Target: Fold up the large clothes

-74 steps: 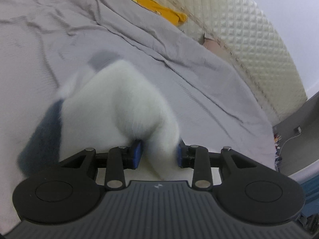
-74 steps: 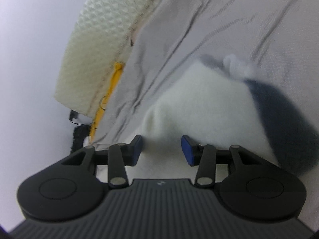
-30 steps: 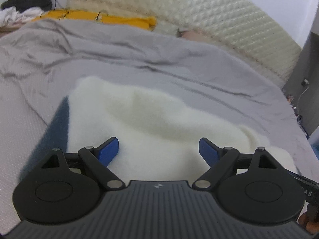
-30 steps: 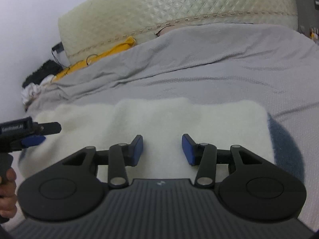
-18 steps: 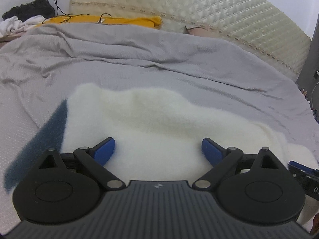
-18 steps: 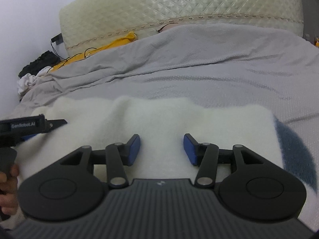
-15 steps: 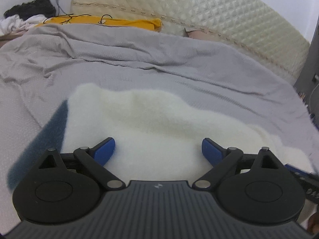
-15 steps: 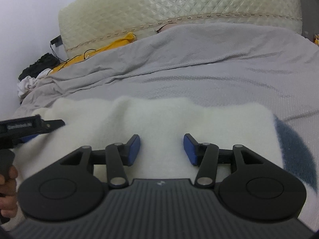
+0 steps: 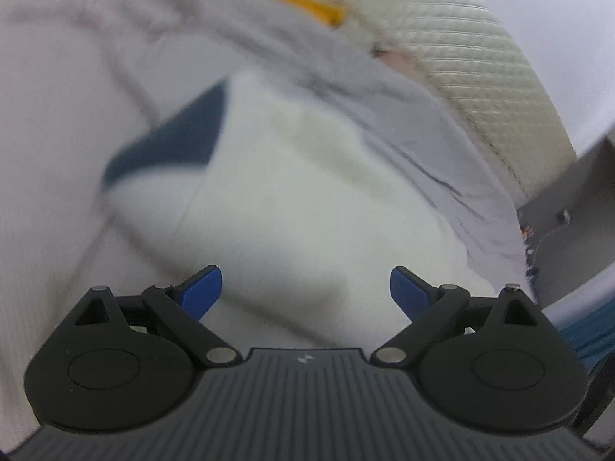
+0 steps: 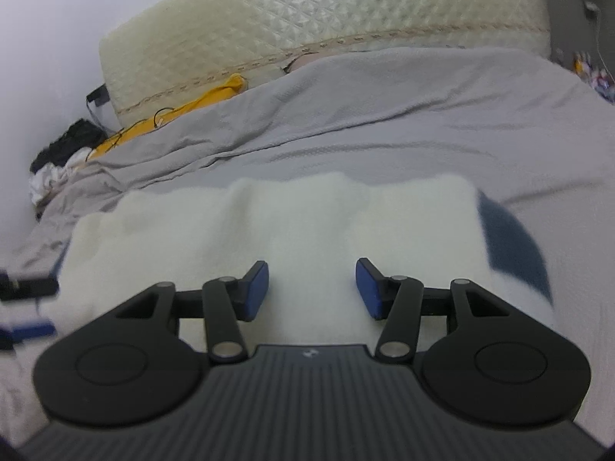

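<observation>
A fluffy white garment (image 10: 292,223) with a dark blue patch (image 10: 507,238) lies folded flat on the grey bedspread (image 10: 384,115). In the blurred left wrist view the garment (image 9: 292,199) fills the middle, its blue patch (image 9: 177,142) at the upper left. My left gripper (image 9: 305,288) is open wide and empty just above the garment's near edge. My right gripper (image 10: 311,288) is open and empty above the garment's near part. The left gripper's tip (image 10: 27,288) shows at the left edge of the right wrist view.
A quilted cream headboard (image 10: 307,19) runs along the far side. A yellow cloth (image 10: 184,111) with a cable lies by it. A heap of dark and white clothes (image 10: 61,153) sits at the far left. Grey furniture (image 9: 569,211) stands to the right of the bed.
Both grippers let go of the garment and it now lies flat. In the last half second the left gripper swung and tilted, blurring its view. The right gripper barely moved.
</observation>
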Demonstrator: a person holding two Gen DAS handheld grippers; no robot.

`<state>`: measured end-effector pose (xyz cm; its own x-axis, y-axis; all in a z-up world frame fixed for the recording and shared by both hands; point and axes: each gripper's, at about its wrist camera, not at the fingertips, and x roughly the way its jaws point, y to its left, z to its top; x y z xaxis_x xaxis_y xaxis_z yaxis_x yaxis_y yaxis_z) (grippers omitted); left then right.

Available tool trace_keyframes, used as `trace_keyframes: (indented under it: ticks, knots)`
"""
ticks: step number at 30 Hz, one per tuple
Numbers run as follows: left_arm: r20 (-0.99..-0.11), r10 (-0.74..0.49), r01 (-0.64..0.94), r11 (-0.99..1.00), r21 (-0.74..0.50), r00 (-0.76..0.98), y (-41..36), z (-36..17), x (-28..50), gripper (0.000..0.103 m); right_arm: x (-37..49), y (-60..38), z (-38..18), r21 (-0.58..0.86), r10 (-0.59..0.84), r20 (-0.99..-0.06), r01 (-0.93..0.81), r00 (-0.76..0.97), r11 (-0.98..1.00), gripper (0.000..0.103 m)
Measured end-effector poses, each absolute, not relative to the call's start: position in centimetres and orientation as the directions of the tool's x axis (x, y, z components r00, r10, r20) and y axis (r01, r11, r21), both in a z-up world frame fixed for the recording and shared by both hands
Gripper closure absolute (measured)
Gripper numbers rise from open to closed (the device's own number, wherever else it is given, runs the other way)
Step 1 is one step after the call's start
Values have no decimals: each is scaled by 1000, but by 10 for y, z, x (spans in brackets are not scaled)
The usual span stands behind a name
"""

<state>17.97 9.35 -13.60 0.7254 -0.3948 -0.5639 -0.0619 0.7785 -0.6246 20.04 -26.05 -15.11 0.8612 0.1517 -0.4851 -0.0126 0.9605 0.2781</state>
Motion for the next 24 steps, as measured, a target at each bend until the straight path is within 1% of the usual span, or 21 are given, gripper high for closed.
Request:
trace_keyframes:
  ticks: [2, 4, 5, 7, 11, 13, 14, 15, 17, 19, 20, 22, 23, 24]
  knots:
    - [-569, -426, -115, 721, -683, 704, 103, -149, 177, 7, 194, -263, -153, 316, 161, -490, 3, 857, 949, 50]
    - [-555, -465, -177, 635, -752, 689, 113, -165, 181, 7, 190, -264, -154, 338, 167, -493, 11, 854, 941, 50]
    - [-528, -510, -216, 549, -807, 679, 120, -179, 185, 7, 187, -265, -154, 347, 169, -494, 15, 853, 938, 50]
    - [-474, -551, -270, 412, -870, 687, 129, -201, 191, 7, 184, -265, -154, 366, 177, -496, 19, 850, 931, 50]
    - [-381, -543, -283, 258, -924, 749, 138, -218, 195, 7, 180, -268, -157, 416, 196, -493, 31, 848, 909, 50]
    - [-350, -535, -277, 214, -937, 769, 140, -222, 197, 8, 180, -270, -158, 444, 211, -481, 29, 851, 896, 43]
    - [-360, -519, -294, 209, -933, 775, 142, -223, 197, 8, 180, -271, -158, 463, 227, -471, 20, 853, 886, 35]
    - [-367, -504, -307, 200, -930, 782, 143, -224, 198, 11, 179, -272, -158, 486, 243, -461, 14, 853, 874, 31]
    - [-386, -477, -330, 199, -923, 790, 147, -225, 200, 19, 178, -272, -156, 526, 262, -446, 13, 856, 851, 29]
    - [-413, -458, -349, 222, -911, 787, 147, -226, 202, 32, 175, -273, -154, 585, 299, -420, 4, 857, 811, 28]
    - [-420, -447, -351, 233, -907, 790, 147, -226, 202, 37, 173, -275, -154, 639, 335, -398, -4, 854, 769, 26]
    - [-413, -427, -323, 269, -907, 804, 145, -218, 201, 57, 168, -277, -156, 748, 416, -342, -25, 842, 664, 20]
    - [-408, -418, -306, 292, -906, 811, 145, -213, 199, 60, 167, -276, -159, 785, 447, -324, -26, 834, 618, 17]
    - [-407, -411, -291, 316, -903, 816, 145, -208, 199, 64, 167, -274, -162, 816, 474, -315, -20, 822, 577, 17]
